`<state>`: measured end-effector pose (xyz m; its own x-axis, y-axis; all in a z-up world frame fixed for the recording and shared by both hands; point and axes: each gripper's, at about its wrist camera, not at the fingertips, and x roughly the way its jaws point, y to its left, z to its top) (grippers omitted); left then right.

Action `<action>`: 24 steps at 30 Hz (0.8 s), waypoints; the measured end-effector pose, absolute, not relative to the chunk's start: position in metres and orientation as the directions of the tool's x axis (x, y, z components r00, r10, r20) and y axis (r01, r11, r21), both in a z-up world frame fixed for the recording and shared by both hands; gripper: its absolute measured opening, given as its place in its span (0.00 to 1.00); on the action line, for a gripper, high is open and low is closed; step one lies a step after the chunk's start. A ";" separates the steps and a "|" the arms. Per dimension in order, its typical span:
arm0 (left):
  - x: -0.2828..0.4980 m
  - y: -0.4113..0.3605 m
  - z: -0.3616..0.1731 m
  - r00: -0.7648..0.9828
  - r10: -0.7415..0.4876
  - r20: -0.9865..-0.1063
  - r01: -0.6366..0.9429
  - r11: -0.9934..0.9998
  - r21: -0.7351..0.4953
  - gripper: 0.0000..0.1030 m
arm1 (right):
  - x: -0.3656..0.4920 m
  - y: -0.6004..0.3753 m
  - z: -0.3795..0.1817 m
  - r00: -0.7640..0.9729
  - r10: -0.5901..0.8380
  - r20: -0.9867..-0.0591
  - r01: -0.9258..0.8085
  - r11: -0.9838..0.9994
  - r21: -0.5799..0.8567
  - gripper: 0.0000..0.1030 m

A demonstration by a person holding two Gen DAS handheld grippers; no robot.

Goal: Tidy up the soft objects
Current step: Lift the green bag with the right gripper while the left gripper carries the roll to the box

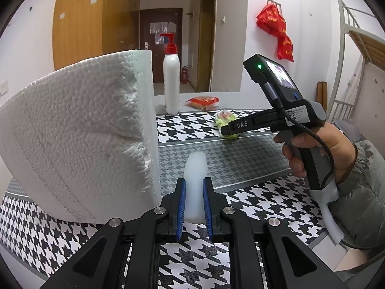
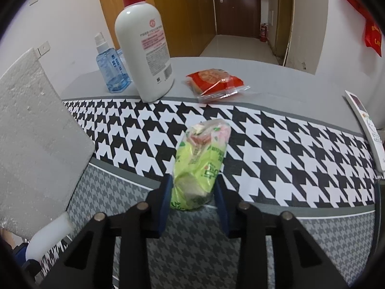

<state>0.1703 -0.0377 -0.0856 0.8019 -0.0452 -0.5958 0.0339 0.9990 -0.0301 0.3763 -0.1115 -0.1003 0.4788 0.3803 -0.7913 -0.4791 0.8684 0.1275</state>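
Observation:
My left gripper (image 1: 194, 202) is shut on a soft white translucent piece (image 1: 195, 180) that sticks forward over the houndstooth mat (image 1: 216, 159). It also shows in the right wrist view (image 2: 49, 236) at the lower left. My right gripper (image 2: 193, 190) is closed around the near end of a green snack packet (image 2: 199, 166) that lies on the mat. In the left wrist view the right gripper (image 1: 231, 130) touches that packet (image 1: 225, 118). A red snack packet (image 2: 215, 82) lies on the grey table beyond; it shows in the left wrist view too (image 1: 203, 102).
A large white foam block (image 1: 79, 134) stands close on the left, also in the right wrist view (image 2: 33, 144). A white pump bottle (image 2: 144, 53) and a blue bottle (image 2: 112, 69) stand at the back. A white remote-like device (image 2: 365, 130) lies at the right edge.

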 end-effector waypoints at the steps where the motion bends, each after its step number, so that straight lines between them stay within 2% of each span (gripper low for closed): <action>1: 0.170 -0.037 -0.086 0.801 -0.047 -0.597 0.035 0.999 -0.032 0.15 | 0.375 -0.112 -0.100 0.480 0.383 -0.789 -0.482 0.867 0.127 0.32; 6: 0.166 -0.035 -0.084 0.806 -0.044 -0.590 0.031 0.999 -0.032 0.15 | 0.367 -0.121 -0.089 0.506 0.396 -0.766 -0.480 0.867 0.132 0.28; 24: 0.127 -0.034 -0.066 0.834 -0.028 -0.551 0.009 0.999 -0.037 0.15 | 0.327 -0.148 -0.062 0.576 0.382 -0.722 -0.455 0.884 0.106 0.27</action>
